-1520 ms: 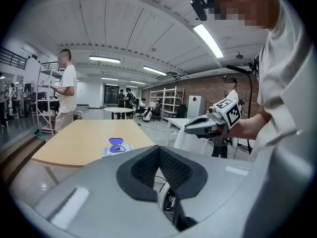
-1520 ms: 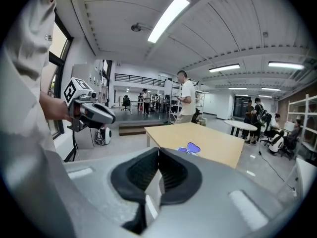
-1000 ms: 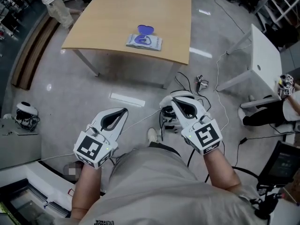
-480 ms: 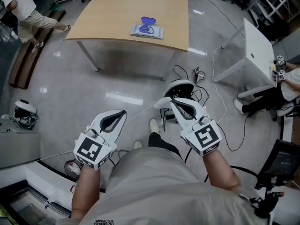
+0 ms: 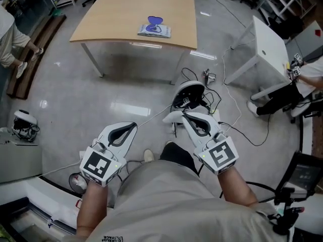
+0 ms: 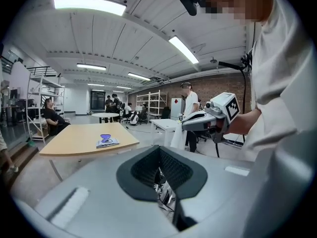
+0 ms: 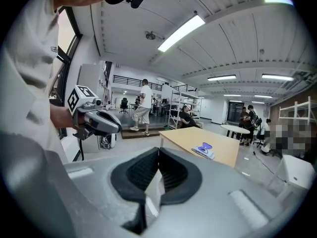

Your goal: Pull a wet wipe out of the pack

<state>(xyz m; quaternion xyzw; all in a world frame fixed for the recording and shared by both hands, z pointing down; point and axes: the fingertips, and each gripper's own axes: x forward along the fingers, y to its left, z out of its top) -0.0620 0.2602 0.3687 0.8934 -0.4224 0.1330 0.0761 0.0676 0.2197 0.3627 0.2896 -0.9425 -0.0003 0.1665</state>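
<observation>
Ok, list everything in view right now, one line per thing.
Pale wooden table: one, tan, ahead across the grey floor.
Flat wet wipe pack: one, bluish-purple, flap raised, on that table.
White side table: one, right.
White-and-black device amid cables: one, floor ahead of the grippers.
Bystanders: two, left edge and right edge.
Left gripper: one, white, jaws together, empty.
Right gripper: one, white, jaws together, empty.

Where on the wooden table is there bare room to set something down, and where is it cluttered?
The wooden table is bare except for the wipe pack near its near edge; widest room lies left of and behind the pack. The floor is crowded with cables between that table's right leg and the white table.
</observation>
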